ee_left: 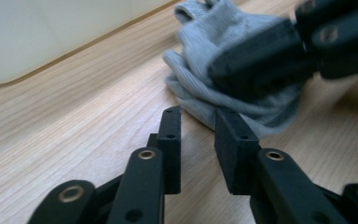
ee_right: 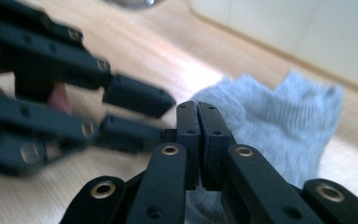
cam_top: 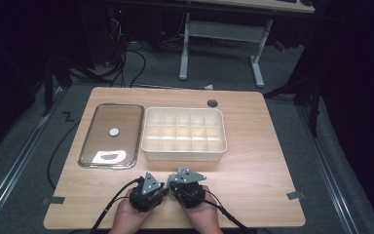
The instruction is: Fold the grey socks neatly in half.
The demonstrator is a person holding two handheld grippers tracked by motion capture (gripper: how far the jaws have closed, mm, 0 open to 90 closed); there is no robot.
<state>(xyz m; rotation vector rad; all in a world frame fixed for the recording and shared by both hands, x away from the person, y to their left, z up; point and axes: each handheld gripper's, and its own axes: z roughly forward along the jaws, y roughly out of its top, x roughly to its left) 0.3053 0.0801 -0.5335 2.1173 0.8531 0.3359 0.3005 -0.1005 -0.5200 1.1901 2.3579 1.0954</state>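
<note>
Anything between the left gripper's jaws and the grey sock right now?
Nothing. In the left gripper view, the left gripper has its jaws apart with their tips at the edge of the grey sock, bare wooden table showing in the gap.

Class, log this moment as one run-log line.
right gripper: shut on grey sock | left gripper: open at sock edge | divided tray: empty

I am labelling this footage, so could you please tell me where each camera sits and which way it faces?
High view: above the person's side, looking forward and down on the table; both hands and grippers show.
Left gripper view: rides the left gripper, looking along its fingers at the grey sock.
Right gripper view: rides the right gripper, fingers together against the sock.
Shared: both gripper views show the sock and the other gripper.
</note>
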